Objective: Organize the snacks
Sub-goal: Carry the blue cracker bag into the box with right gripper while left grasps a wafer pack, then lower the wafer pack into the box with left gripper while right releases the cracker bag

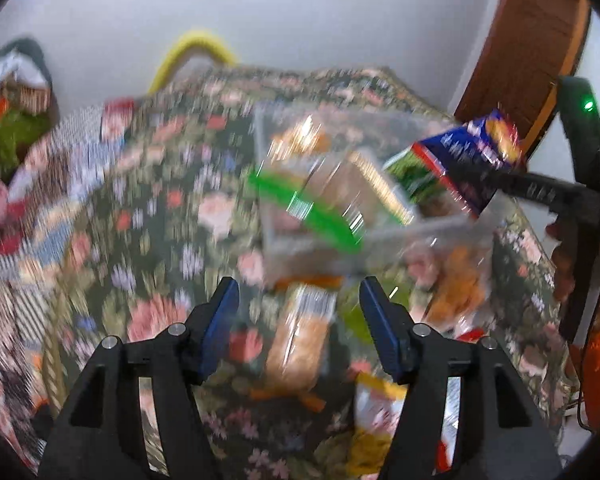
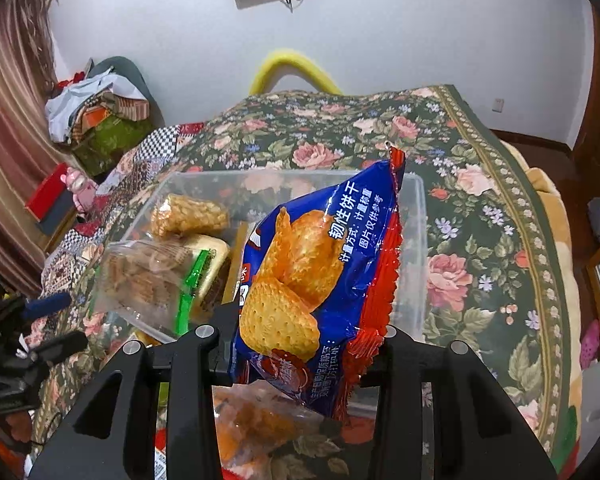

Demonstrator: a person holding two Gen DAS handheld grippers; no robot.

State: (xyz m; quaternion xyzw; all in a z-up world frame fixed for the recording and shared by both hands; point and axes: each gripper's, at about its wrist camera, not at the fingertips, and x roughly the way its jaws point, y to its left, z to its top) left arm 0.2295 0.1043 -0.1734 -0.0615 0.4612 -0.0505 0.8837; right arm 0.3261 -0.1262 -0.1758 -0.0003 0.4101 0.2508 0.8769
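Two grippers I run over a floral bedspread [image 2: 480, 184] | white wall [image 2: 380, 32] behind, door [image 1: 528, 40] right | right gripper [image 2: 300, 344] clamps blue biscuit bag [image 2: 320, 260] above clear bin [image 2: 414, 248] | left gripper [image 1: 298, 300] wide, blurred, over loose packets [image 1: 300, 340] | bed edge right of bin.

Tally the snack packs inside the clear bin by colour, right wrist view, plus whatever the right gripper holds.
Gold/yellow packs in the clear bin: 2
Clear pack with green stripe: 1
Blue and red biscuit bag, held over the bin in the right gripper: 1
Total: 4
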